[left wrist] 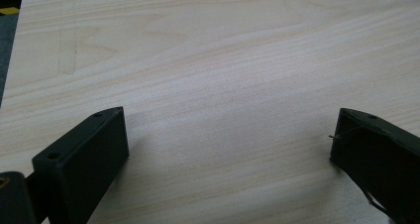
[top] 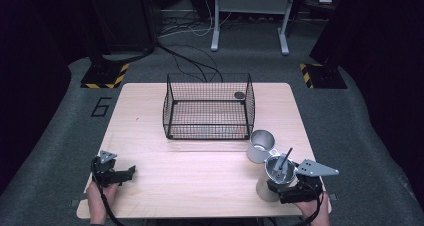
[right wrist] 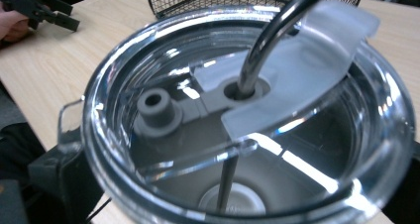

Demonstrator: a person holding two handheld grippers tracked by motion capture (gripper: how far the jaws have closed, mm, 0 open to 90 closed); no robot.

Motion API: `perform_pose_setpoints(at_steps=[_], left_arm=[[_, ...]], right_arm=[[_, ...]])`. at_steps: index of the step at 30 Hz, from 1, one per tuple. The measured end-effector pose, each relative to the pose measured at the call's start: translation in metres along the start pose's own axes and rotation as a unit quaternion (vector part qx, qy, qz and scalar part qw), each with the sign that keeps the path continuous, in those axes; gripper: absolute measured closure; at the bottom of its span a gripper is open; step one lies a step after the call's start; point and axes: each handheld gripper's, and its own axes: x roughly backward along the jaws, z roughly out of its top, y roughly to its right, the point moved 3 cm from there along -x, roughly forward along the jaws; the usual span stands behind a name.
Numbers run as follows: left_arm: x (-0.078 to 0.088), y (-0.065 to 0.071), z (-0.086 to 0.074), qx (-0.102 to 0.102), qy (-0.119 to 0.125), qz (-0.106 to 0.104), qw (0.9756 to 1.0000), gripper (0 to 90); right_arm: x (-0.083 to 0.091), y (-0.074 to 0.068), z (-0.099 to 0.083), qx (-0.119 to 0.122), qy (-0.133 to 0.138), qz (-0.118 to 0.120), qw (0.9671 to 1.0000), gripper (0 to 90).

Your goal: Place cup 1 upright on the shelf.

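A steel tumbler (top: 267,186) with a clear lid (right wrist: 247,115) and a bent metal straw (right wrist: 277,30) stands near the table's front right corner. My right gripper (top: 276,182) is shut on the tumbler (right wrist: 148,194), one jaw on each side of its rim, with the camera looking down into it. A second steel cup (top: 261,146), without a lid, stands just behind it. My left gripper (top: 131,172) rests at the front left of the table, open, with bare wood between its jaws (left wrist: 228,132). It also appears far off in the right gripper view (right wrist: 42,8).
A black wire basket (top: 209,128) stands at the middle back of the wooden table (top: 200,176), with a small dark round piece (top: 239,95) in its back right corner. Cables and stand legs lie on the floor beyond the table.
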Motion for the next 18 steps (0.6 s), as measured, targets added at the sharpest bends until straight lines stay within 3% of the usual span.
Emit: perform_pose_setpoints(at_steps=[8,18], left_arm=[[0.0000,-0.0002,0.0000,-0.001,0.000,0.001,1.0000,1.1],[0.0011,0.0000,-0.0007,-0.001,-0.007,0.001,1.0000,1.0]], right_arm=[[-0.0024,-0.0045,-0.0001,0.017,0.022,-0.026,0.9993,3.0],[-0.0016,-0.0065,0.0006,0.021,0.017,-0.027,0.9993,3.3]])
